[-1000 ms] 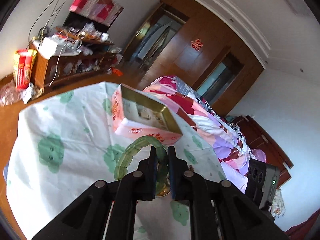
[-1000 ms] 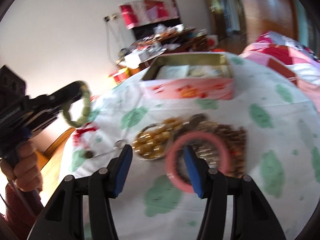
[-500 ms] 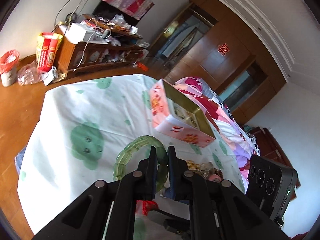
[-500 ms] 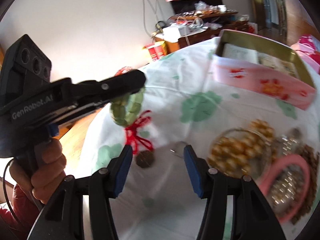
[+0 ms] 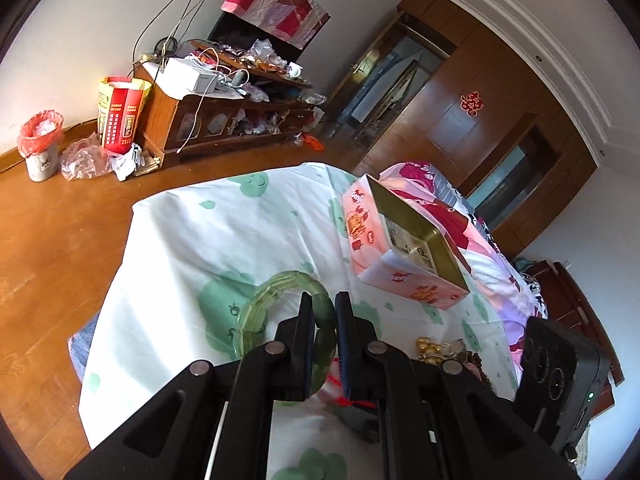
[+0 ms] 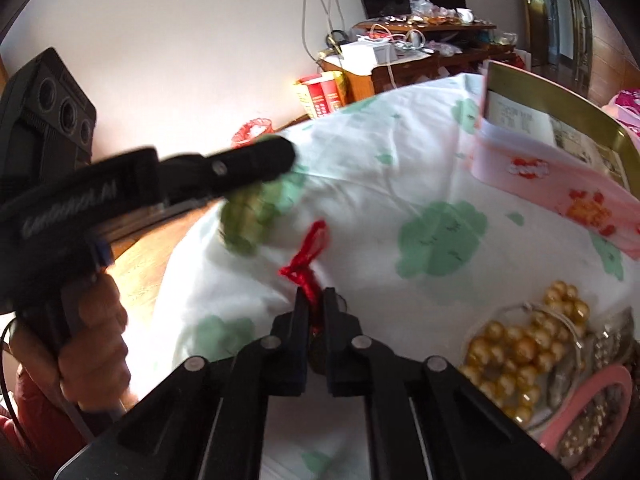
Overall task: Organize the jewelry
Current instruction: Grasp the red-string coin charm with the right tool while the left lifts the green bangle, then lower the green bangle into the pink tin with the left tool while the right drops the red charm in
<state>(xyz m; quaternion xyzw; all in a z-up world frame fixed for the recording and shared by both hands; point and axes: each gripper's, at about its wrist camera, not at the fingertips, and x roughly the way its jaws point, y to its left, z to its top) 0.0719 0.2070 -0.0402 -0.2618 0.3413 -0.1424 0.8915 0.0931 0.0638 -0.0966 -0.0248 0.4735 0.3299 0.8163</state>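
Observation:
My left gripper [image 5: 321,312] is shut on a green jade bangle [image 5: 260,304] and holds it above the cloth-covered table [image 5: 224,232]. The bangle [image 6: 248,216] also shows blurred in the right wrist view, under the left gripper's fingers [image 6: 248,164]. My right gripper [image 6: 316,304] is shut on a red-corded pendant [image 6: 306,256] on the table. An open pink tin box [image 5: 400,248] stands at the far right of the table; it also shows in the right wrist view [image 6: 560,168].
A pile of jewelry lies at the right: gold bead bracelet [image 6: 520,344], pink bangle [image 6: 588,408], brown beads. A cluttered wooden cabinet [image 5: 216,112], red bag [image 5: 120,116] and bin [image 5: 40,148] stand on the floor beyond. A bed [image 5: 460,220] lies behind the table.
My right gripper swung left from the pink bangle to the red-corded pendant and shut on it. My left gripper carried the green bangle left, away from the tin box.

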